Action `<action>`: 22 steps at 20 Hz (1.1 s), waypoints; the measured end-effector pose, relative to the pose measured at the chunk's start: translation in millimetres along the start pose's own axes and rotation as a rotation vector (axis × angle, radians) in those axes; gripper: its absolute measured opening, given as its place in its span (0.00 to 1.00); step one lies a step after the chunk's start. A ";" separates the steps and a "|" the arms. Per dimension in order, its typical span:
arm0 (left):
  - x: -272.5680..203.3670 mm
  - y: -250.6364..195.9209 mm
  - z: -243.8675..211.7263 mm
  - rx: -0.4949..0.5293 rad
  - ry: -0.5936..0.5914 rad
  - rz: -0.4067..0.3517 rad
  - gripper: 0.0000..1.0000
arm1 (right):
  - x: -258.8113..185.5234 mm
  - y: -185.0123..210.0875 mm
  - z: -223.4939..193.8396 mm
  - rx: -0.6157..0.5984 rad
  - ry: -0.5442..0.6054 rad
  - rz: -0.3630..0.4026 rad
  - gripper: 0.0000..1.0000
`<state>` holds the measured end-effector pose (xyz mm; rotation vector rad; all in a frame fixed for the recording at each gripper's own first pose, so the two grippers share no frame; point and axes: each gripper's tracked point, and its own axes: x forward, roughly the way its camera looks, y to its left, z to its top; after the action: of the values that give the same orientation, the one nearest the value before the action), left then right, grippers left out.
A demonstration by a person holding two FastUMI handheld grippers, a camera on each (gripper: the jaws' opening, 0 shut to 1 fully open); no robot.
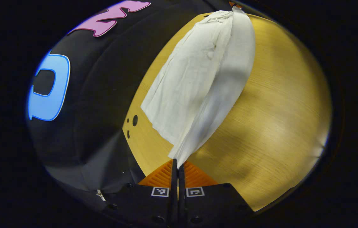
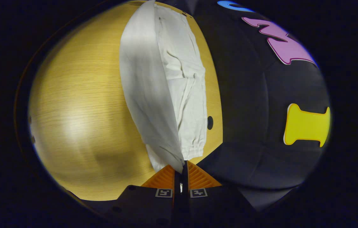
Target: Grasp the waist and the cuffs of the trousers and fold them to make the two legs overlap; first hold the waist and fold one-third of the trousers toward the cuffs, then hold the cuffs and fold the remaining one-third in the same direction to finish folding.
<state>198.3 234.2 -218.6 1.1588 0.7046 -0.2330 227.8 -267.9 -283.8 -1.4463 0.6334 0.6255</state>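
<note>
Counter (image 1: 277, 104) carries white trousers (image 1: 197, 82) near its wall-side edge, one leg lifted lengthwise over the other, legs-overlap fold under way, both thirds left; left hand-held gripper (image 1: 177, 166) and right hand-held gripper (image 2: 182, 167) each pinch an end.

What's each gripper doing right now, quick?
Left gripper: shut on the trousers, one end lifted off the table.
Right gripper: shut on the trousers' other end.
</note>
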 end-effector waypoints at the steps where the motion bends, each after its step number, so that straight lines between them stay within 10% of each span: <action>1: 5.1 11.8 7.0 -0.008 -0.005 0.013 0.05 | 6.1 -13.0 2.1 0.024 0.002 -0.008 0.05; 11: 75.7 93.9 55.5 -0.141 -0.044 0.072 0.05 | 91.9 -97.2 26.1 0.282 0.005 -0.040 0.05; 19: 131.3 94.8 71.7 -0.227 -0.036 0.050 0.12 | 152.0 -80.0 31.5 0.490 0.086 0.064 0.10; 22: 124.0 96.9 66.8 -0.275 -0.049 0.073 0.75 | 147.6 -74.3 26.7 0.580 0.113 0.098 0.51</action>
<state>368.9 236.1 -207.4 0.9110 0.6285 -0.0987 383.9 -242.4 -338.7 -0.9148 0.8936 0.3896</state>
